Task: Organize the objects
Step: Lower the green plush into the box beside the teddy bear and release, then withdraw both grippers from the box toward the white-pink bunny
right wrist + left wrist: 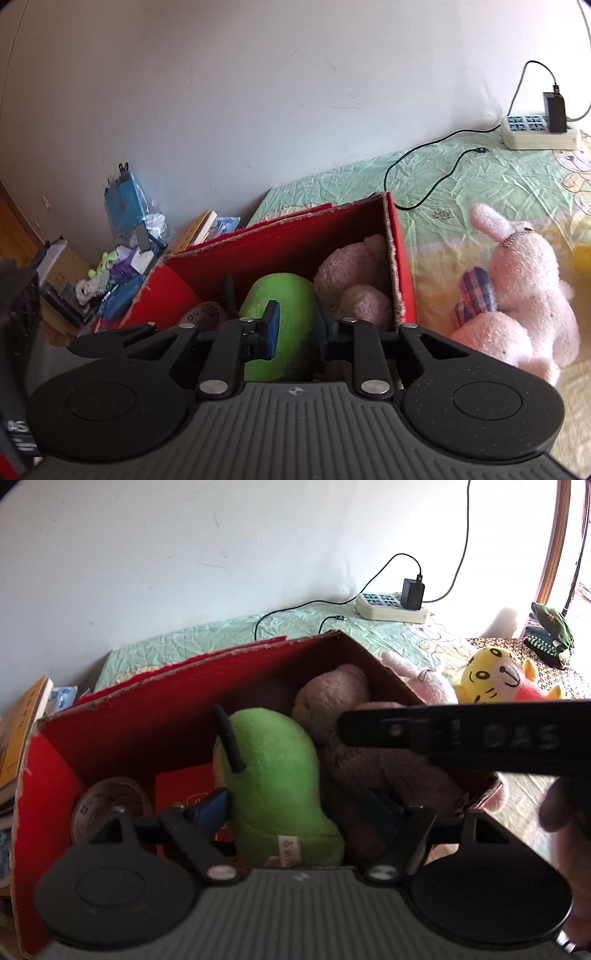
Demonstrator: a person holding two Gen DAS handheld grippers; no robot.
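A green bedsheet (461, 177) covers the bed, with a red cardboard box (122, 716) on its near left part. Inside the box lie a brown plush bear (332, 698) at the right and a green plush pear (269, 768) in the middle. A pink plush rabbit (517, 291) sits on the sheet just right of the box. The left gripper (299, 808) stands open around the pear, pads clear. The right gripper (295, 325) hovers above the pear with jaws narrow; whether they pinch it I cannot tell.
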